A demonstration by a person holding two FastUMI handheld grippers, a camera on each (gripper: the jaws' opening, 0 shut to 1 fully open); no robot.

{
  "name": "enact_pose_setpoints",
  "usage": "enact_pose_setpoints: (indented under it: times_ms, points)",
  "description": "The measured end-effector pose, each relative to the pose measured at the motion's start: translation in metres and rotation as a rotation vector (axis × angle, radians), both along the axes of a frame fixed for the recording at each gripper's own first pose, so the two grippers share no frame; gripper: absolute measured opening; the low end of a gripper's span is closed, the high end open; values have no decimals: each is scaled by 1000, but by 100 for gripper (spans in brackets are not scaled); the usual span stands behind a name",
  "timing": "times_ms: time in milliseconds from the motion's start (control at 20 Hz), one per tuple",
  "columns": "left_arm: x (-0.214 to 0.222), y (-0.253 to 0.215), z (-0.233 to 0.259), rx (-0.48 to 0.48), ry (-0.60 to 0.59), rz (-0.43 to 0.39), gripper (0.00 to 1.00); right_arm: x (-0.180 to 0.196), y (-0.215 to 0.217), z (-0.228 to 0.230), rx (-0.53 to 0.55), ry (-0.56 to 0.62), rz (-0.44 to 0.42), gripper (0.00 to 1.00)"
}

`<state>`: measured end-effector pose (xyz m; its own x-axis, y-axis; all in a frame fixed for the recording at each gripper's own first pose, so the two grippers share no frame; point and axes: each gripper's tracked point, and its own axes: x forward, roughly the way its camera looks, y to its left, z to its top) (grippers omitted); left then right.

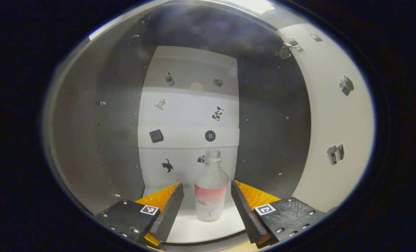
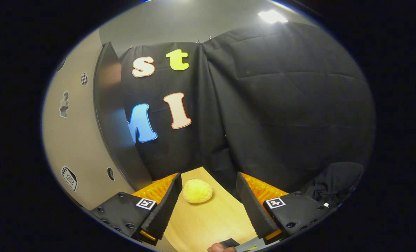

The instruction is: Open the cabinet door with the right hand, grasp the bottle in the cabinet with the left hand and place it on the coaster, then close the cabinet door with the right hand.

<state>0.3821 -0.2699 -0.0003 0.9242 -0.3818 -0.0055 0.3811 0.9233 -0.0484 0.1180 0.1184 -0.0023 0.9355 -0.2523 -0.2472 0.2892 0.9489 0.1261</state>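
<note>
Half entering the open cabinet (image 1: 118,122) with the left gripper (image 1: 206,184), and looking along its dark side walls to the pale back panel with small stickers. Seeing the cabinet door (image 1: 333,115) swung out on the right side of the left gripper view, pale, with stickers too, and hanging on a metal hinge (image 1: 289,47) at the top. Keeping the fingers (image 1: 169,210) wide apart and gripping nothing. Finding the bottle (image 1: 210,196) standing upright on the white cabinet floor (image 1: 194,231), between the two fingers, with a small gap on each side. Noting its clear body, pink label and open neck without cap.

Facing, in the right gripper view, the black cloth wall (image 2: 281,105), with a pale stickered panel (image 2: 71,147) at the left. Holding the right gripper (image 2: 208,175) wide open as well, empty, over a wooden table (image 2: 208,224). Seeing a round yellow thing (image 2: 197,191) lying on the table between the fingers; not able to say if it is the coaster. Catching a fingertip (image 2: 221,249) at the lower edge.
</note>
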Motion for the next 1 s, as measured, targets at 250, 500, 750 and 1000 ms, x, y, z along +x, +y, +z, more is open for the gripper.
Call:
enact_pose_setpoints:
  times_ms: [250, 500, 750, 1000]
  points:
    - [25, -18, -10, -34, 23, -35, 84, 8, 3, 3, 21, -22, -17, 98]
    - [41, -30, -16, 5, 13, -39, 82, 5, -7, 0, -45, -7, -16, 98]
    - [44, -30, -16, 5, 1, -29, 82, 8, -7, -4, -62, 10, -7, 98]
    - [49, -35, -19, 13, 17, -27, 78, 8, -5, -6, -61, 22, 19, 98]
